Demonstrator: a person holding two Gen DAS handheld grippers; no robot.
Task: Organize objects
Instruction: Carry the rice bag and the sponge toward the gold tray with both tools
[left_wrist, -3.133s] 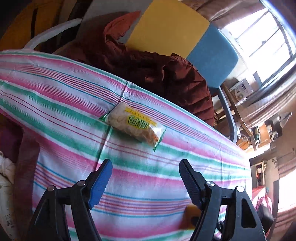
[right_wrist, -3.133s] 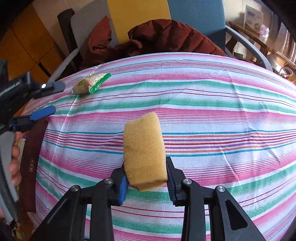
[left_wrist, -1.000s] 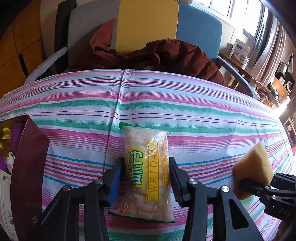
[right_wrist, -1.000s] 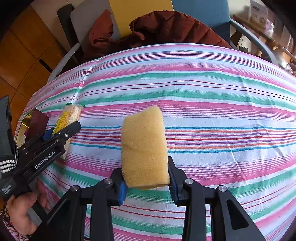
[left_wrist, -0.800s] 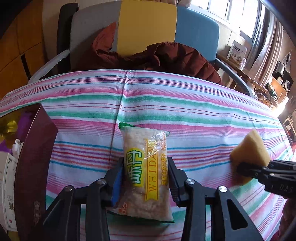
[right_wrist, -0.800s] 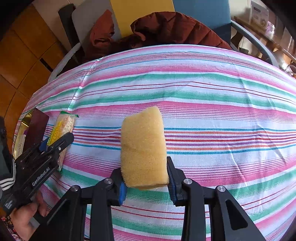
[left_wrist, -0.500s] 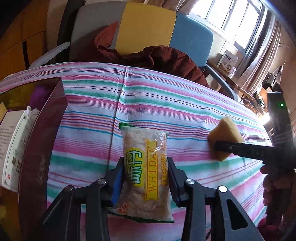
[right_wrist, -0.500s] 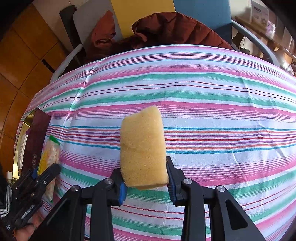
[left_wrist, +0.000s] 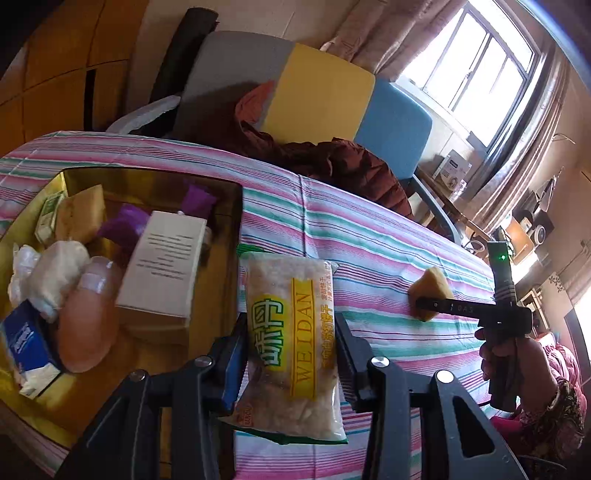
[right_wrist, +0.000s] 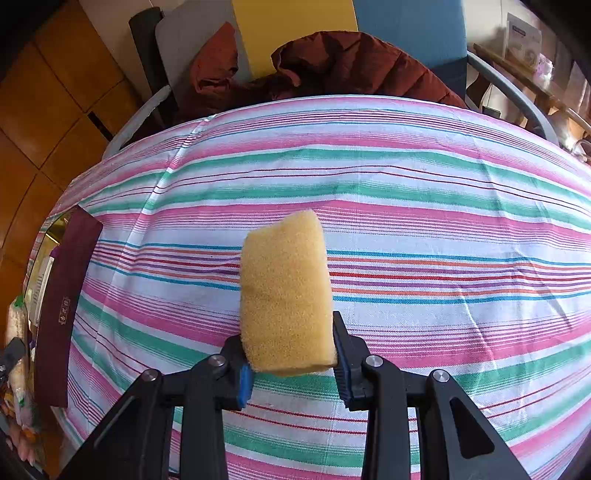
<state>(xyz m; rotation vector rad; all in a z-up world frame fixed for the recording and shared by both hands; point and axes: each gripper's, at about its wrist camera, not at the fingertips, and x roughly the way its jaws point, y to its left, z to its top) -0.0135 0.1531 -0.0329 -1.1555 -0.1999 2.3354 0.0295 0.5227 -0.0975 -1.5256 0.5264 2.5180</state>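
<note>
the left gripper (left_wrist: 290, 356) clamps a clear plastic snack packet with a yellow band (left_wrist: 291, 345), its long axis running straight out ahead of the jaws, its near end cut off behind them. left of the jaws sits a dark maroon box with a gold lining (left_wrist: 225, 229), its contents blurred. the right gripper (right_wrist: 291, 363) pinches a yellow foam sponge (right_wrist: 286, 295) that points forward, its base hidden between the jaws.

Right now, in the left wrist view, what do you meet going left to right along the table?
Blue carton → white box → snack bag in the left gripper → sponge → right gripper.
</note>
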